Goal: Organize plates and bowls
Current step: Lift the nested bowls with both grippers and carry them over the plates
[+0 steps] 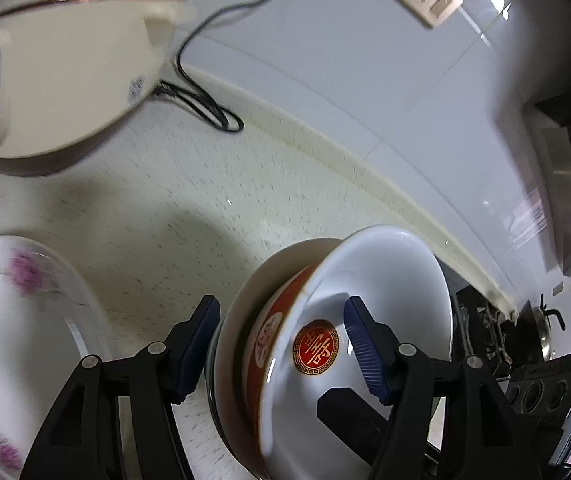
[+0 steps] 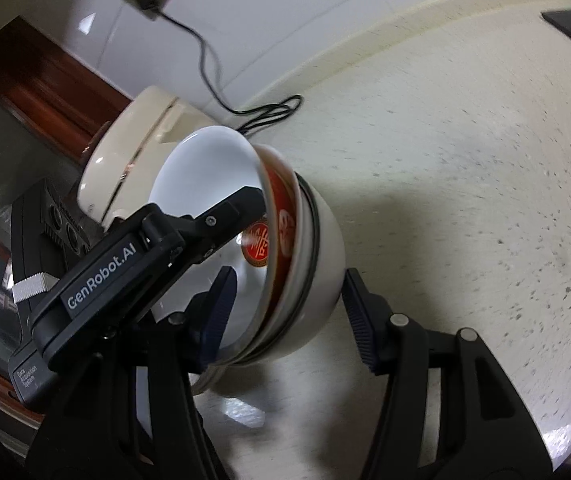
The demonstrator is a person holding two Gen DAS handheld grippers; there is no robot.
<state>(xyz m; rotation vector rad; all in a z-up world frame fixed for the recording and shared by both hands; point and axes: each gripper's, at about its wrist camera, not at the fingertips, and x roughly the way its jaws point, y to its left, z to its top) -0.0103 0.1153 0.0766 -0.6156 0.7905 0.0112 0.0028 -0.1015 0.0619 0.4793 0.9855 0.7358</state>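
Observation:
A nested stack of bowls (image 1: 385,272) hangs tilted on its side above the speckled counter. The inner bowl is white with a red and gold medallion (image 1: 316,347) and a red band outside, and plain white bowls sit around it. My left gripper (image 1: 281,302) is shut on the stack's wall, one blue pad inside and one outside. My right gripper (image 2: 289,274) is shut on the same stack (image 2: 205,168) from the other side, its left pad inside and its right pad against the outer white bowl (image 2: 325,248). One finger of each gripper reaches into the bowl (image 1: 345,408) (image 2: 237,210).
A cream rice cooker (image 1: 65,80) (image 2: 125,152) stands at the back by the tiled wall. Its black cord (image 1: 205,104) lies looped on the counter (image 2: 465,200). A floral plate (image 1: 17,320) sits at the left. A stove (image 1: 497,332) lies far right.

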